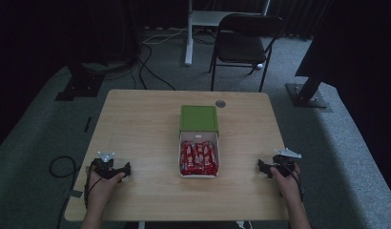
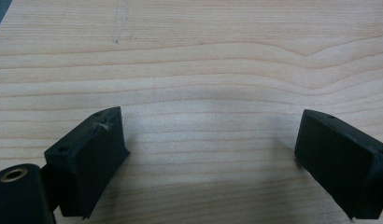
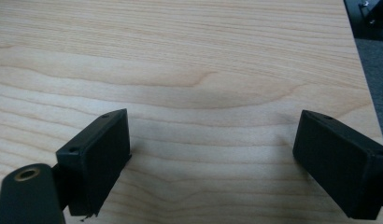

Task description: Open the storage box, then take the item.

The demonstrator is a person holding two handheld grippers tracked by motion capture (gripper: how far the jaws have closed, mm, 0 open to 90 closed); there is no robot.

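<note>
Both grippers are being rested on the wooden table (image 1: 136,119), jaws spread wide, nothing pinched

The left gripper (image 1: 126,170) is being held at 9 o'clock and the right gripper (image 1: 261,167) at 3 o'clock of the white box of red snack packets (image 1: 199,158), its green lid (image 1: 199,118) being kept at 12 o'clock

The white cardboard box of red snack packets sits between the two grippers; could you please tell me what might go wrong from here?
1. The white cardboard box looks light and stands free on the pale wooden table, so a one-sided push from the left gripper or right gripper may slide it.
2. The red snack packets lie tightly packed, so open fingers might pinch several at once.
3. The green lid overlaps the box's far end and could get knocked.
</note>
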